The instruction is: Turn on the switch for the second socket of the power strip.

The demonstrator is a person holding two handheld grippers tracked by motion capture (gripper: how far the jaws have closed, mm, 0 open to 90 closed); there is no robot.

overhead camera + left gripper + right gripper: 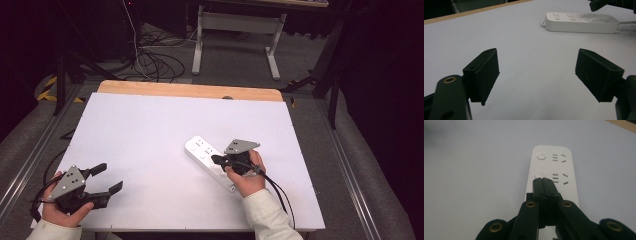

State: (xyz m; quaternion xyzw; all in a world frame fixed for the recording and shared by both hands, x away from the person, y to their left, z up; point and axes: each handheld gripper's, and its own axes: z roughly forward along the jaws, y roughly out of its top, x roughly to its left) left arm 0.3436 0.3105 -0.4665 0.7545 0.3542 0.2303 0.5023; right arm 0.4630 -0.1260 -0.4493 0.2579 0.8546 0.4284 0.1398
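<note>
My right gripper (pixel 542 180) has its two black jaws pressed flat together, nothing between them. Their joined tip sits over the top face of the white power strip (pixel 557 167), right at the near edge of a round button (pixel 539 174); I cannot tell whether the tip actually touches it. Just past that button, further along the strip from my tip, lies a second round button (pixel 541 156), and beside each button is a set of socket slots. From above, the right gripper (pixel 216 160) meets the power strip (pixel 202 150) about midway along its length, with my right hand (pixel 245 176) behind it and the cable trailing back toward me.

My left gripper (pixel 537 75) stands with its jaws spread wide and nothing but bare white table (pixel 524 45) between them. The power strip (pixel 579 23) lies well ahead of these jaws and off to their right, lying crosswise, well apart from them. In the high view the left gripper (pixel 111 179) rests low at the near left corner of the table (pixel 150 125), held in my left hand (pixel 62 207), far from the strip.
</note>
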